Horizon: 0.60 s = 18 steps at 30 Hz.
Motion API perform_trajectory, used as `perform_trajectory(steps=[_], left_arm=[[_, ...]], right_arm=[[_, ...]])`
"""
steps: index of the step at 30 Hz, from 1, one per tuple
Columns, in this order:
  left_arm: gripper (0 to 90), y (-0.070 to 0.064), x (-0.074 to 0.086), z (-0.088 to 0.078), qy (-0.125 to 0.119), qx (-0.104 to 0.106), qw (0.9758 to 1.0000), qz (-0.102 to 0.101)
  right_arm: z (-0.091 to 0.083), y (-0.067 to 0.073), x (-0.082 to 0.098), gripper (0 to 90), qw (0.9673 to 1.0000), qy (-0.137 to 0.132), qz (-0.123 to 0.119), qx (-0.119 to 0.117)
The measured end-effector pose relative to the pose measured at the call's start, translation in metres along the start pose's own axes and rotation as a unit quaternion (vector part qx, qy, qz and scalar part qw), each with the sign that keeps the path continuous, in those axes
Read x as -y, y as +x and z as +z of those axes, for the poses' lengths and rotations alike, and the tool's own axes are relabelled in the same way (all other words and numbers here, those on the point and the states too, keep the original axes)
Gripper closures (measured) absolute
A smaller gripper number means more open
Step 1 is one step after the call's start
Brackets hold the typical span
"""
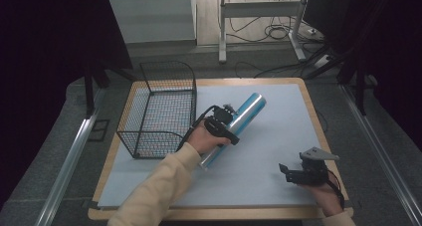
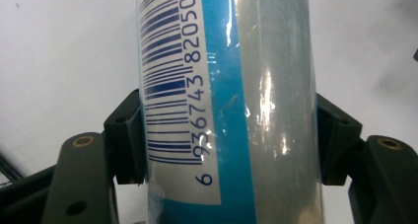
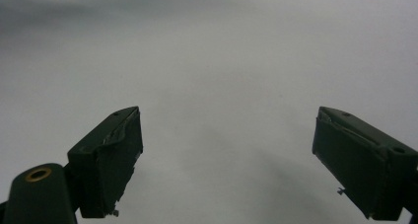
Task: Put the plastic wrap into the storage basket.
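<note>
While my left gripper [image 2: 229, 140] jaws are pinching the blue tube [image 1: 234, 129], I am carrying it toward the wire basket [image 1: 159, 109]; right gripper [image 3: 226, 165] jaws are spread, idling.

Count as the table is showing it: one blue-and-silver cylinder [image 1: 238, 128] bearing one barcode label [image 2: 172, 86]; one black wire basket [image 1: 161, 109]; two hand-held grippers, the left gripper [image 1: 230, 120] and the right gripper [image 1: 286, 172]; one grey mat [image 1: 278, 136].
</note>
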State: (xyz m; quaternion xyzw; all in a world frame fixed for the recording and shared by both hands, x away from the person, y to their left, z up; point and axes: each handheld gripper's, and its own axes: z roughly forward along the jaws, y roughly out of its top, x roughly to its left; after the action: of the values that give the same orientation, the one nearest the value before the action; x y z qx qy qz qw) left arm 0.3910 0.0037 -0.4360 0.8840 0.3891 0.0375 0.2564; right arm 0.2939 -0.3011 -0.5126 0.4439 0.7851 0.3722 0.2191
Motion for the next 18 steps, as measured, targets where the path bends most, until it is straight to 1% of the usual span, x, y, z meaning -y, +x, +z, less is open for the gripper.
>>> perform_trajectory(steps=[12, 18], left_arm=[[31.0, 0.001, -0.007, -0.013, -0.019, -0.002, 0.9998, -0.005], [31.1, 0.002, -0.012, -0.022, -0.028, -0.003, 0.9996, -0.002]], right_arm=[[-0.001, 0.000, 0.000, 12.0, 1.0000, -0.001, 0.000, 0.000], [-0.001, 0.000, 0.000, 12.0, 1.0000, -0.001, 0.000, -0.001]])
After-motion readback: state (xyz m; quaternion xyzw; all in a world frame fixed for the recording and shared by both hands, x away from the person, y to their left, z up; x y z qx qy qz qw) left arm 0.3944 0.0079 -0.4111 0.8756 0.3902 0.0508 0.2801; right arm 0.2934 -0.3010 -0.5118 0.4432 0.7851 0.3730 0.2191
